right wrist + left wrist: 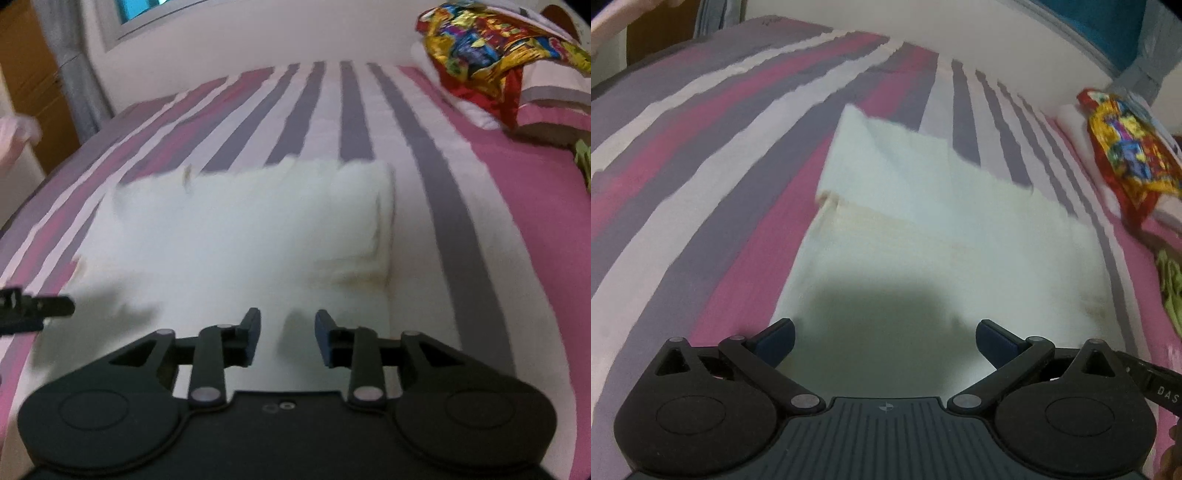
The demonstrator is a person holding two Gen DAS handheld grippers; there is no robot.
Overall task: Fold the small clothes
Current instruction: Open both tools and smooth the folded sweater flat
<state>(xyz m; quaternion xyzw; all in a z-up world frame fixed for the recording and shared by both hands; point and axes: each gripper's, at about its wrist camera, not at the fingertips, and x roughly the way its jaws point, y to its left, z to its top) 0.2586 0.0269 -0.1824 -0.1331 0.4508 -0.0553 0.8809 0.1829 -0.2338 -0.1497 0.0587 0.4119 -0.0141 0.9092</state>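
A bed (701, 155) fills both views, covered by a smooth sheet with long stripes of pink, grey-purple and white. On it lies the white folded cloth garment (923, 229), a soft, roughly rectangular piece with one flap doubled over its upper part and a faintly yellowed seam along the fold; it rests flat on the stripes just ahead of both grippers. Near the wall, a crumpled, glossy fabric printed in red, yellow and blue (491, 48) sits on a pale pink-edged pillow (546, 99), well apart from the garment. A scrap of light green cloth (1171, 280) shows at the edge. The left hand-held gripper (884, 341), black with blue pads, holds its jaws wide apart over the garment's near edge, gripping nothing. The right hand-held gripper (287, 338) has its jaws partly apart, with nothing pressed between them.
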